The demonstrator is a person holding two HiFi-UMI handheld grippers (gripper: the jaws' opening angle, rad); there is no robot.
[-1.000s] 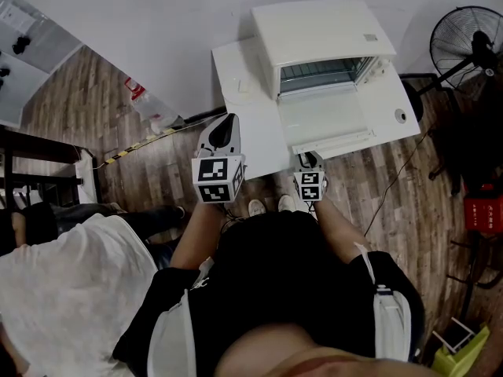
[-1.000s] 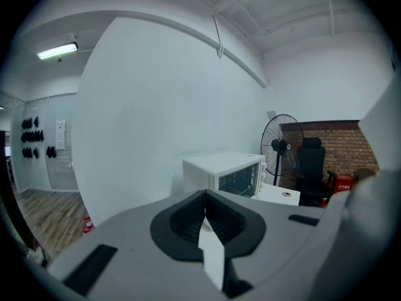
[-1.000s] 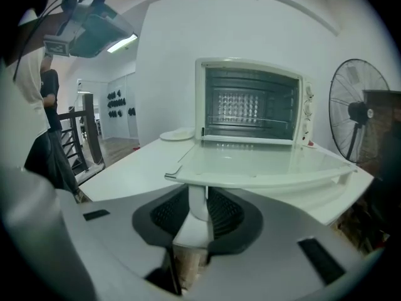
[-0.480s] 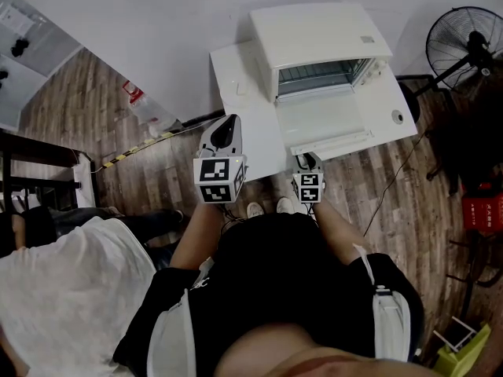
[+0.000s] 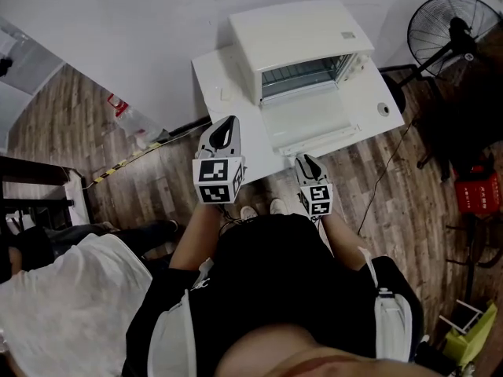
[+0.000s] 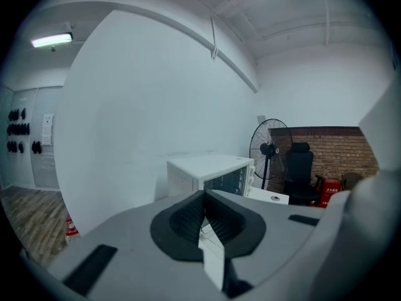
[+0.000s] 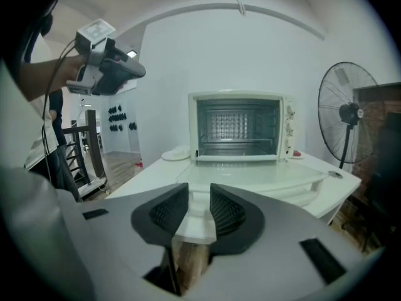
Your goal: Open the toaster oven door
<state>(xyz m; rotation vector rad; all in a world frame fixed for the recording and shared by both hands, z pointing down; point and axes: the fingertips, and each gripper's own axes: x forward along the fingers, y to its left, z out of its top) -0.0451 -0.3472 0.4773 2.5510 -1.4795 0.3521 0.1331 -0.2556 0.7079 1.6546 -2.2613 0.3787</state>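
**A:** Wood-plank floor, white wall, white rectangular table (image 5: 214, 85) backed against it. Door status?

**B:** Looks done. Going left to right: the left gripper (image 5: 227, 124) hangs over the floor, just off the table's near-left corner. Its claw is together, pads meeting, with nothing in it.

**A:** And the oven?

**B:** The white box-shaped toaster oven (image 5: 299, 31) sits at the table's far edge, by the wall. Its flat drop-down door (image 5: 305, 118) is swung fully down and lies level, reaching toward the near edge. The cavity is exposed, and the wire rack shows in the right gripper view.

**A:** Anything touching it?

**B:** No. The right gripper (image 5: 306, 160) is just off the near edge, in front of the door's white bar handle (image 5: 324, 142) and clear of it. Its claw is wide apart and closing slightly, with only air between the pads. Table edge and floor show through the gap.

**A:** So it's released.

**B:** My read is yes. The opening step is finished and I see nothing left to do on the door. At most, both grippers back off.

**A:** Anything on the right side?

**B:** A black round pedestal fan (image 5: 446, 31) stands on the floor past the table's far-right corner, well apart from everything. It's no factor.
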